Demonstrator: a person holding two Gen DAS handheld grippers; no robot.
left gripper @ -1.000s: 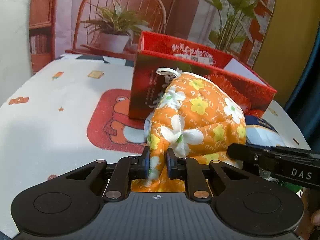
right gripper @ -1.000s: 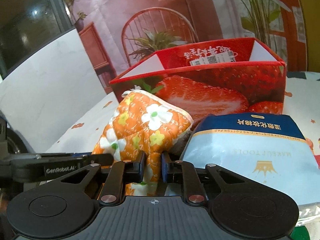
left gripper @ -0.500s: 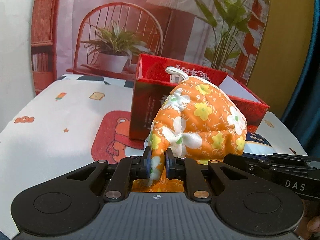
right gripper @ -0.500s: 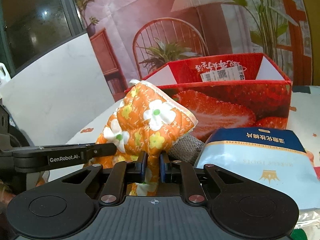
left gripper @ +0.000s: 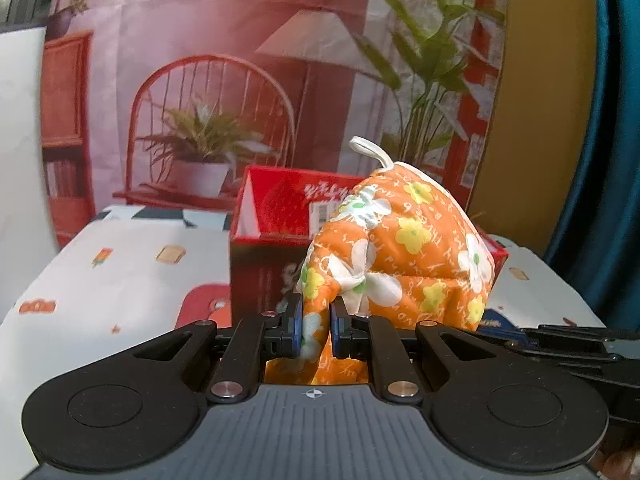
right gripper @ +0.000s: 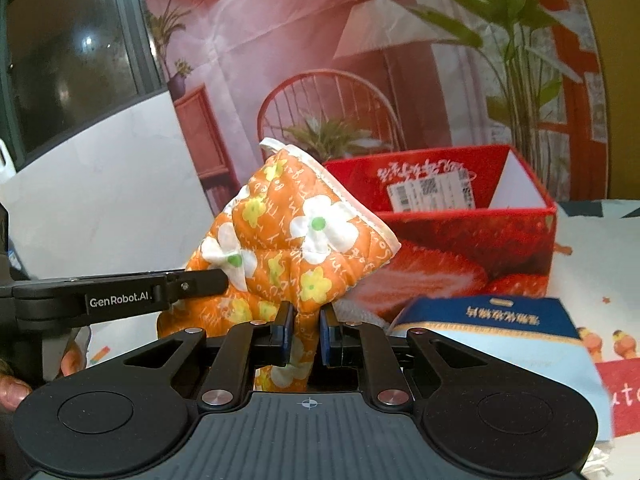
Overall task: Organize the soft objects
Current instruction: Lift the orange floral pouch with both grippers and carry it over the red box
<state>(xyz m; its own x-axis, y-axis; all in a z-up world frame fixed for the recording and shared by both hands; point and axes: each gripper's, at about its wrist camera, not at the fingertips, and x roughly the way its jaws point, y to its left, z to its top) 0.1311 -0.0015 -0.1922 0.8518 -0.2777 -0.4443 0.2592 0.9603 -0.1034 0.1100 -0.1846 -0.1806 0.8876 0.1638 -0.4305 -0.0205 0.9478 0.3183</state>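
Left wrist view, left to right:

- Tablecloth [left gripper: 100,280]: lying flat, white, printed with small food motifs and a red cartoon patch.
- Red box [left gripper: 256,256]: standing open-topped on the cloth, glossy card, white lettering upside down on the inner wall beside a barcode sticker; script too small to read.
- Left gripper [left gripper: 316,330]: clenching a lower fold of the mitt between blue-padded black fingers.
- Oven mitt [left gripper: 400,256]: hanging raised in front of the box, quilted orange cotton, white and yellow flowers, faint white script, white piping, white loop [left gripper: 370,150] sticking up at the top.
- Other tool's black arm entering at the lower right edge.

Right wrist view, left to right:

- Fingertips [right gripper: 72,362] of a person: curling round a black handle at the far left edge.
- Left gripper's arm [right gripper: 120,300]: reaching in level, marked "GenRobot.AI" in white, its tip meeting the mitt's left side.
- Oven mitt [right gripper: 296,240]: bunching up puffy and creased, held off the table between both tools, overlapping the box's left corner.
- Right gripper [right gripper: 306,336]: gripping the mitt's lower edge tight, fabric squeezing down through the narrow gap.
- Red box [right gripper: 460,252]: showing strawberry photographs on the outer face, white shipping label with barcode and square code inside.
- Grey knitted piece [right gripper: 364,312]: peeking out beneath the mitt.
- Blue packet [right gripper: 508,344]: lying at the right, glossy plastic, navy band with gold inverted characters.
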